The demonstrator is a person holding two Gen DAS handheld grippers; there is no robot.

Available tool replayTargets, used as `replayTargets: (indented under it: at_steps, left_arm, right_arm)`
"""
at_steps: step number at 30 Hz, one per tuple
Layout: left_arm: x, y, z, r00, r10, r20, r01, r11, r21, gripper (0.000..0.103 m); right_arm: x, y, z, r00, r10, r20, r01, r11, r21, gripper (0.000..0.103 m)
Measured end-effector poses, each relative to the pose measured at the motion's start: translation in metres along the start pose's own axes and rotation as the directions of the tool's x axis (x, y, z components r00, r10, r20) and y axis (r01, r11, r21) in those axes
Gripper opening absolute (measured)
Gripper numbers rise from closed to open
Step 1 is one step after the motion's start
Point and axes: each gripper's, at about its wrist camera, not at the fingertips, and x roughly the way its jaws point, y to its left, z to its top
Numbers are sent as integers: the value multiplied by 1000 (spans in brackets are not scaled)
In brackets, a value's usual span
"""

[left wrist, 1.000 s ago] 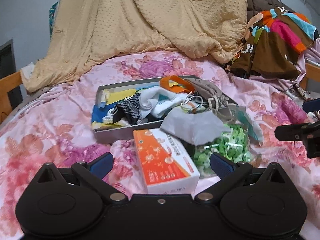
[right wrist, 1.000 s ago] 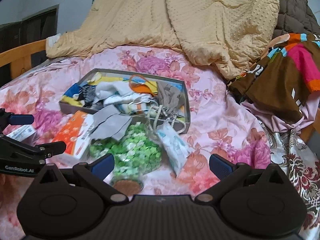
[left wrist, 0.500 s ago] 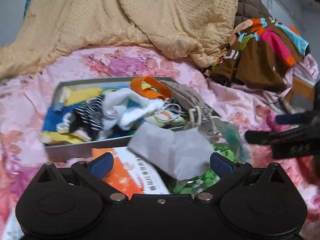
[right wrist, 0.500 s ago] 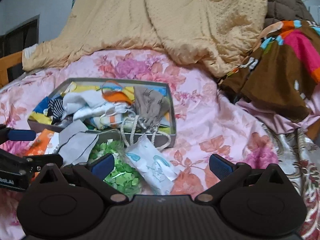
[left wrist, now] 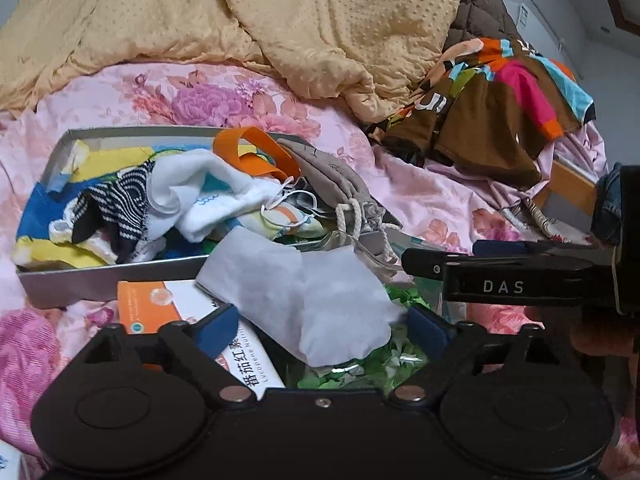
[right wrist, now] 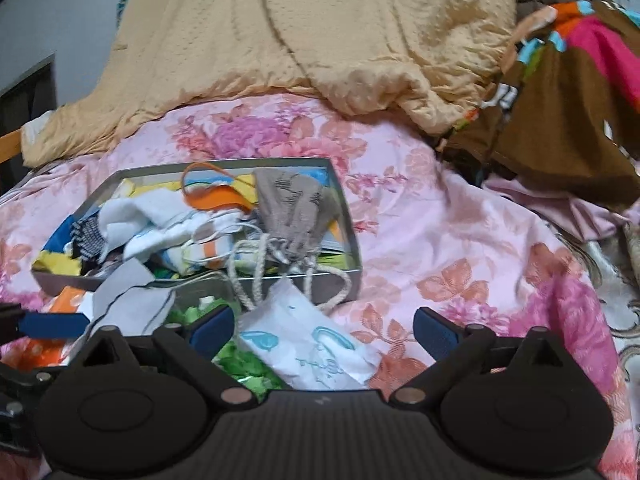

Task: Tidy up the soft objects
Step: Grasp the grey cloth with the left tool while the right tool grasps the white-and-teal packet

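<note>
Clutter is only partly sorted, as I read it: the shallow grey cardboard tray on the pink floral bedspread already holds socks, cloths and a taupe drawstring pouch. A flat grey fabric pouch and a white printed soft packet lie just outside its near wall. My left gripper and right gripper have just been closing slightly, yet both gape, gripping nothing.
</note>
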Motion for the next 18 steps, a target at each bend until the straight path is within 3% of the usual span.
replayTargets:
  at_steps: [6, 13, 18]
  left_arm:
    - [2, 2, 0, 999, -42, 5, 42, 998, -39, 70]
    - [-1, 3, 0, 998, -50, 23, 51, 997, -63, 52]
    - [-2, 5, 2, 999, -44, 30, 47, 996, -81, 45]
  right_arm:
    - [1, -8, 2, 1000, -2, -24, 3, 998, 59, 82]
    - [-4, -4, 7, 998, -42, -45, 43, 999, 10, 70]
    - [4, -14, 5, 989, -74, -132, 78, 997, 28, 67]
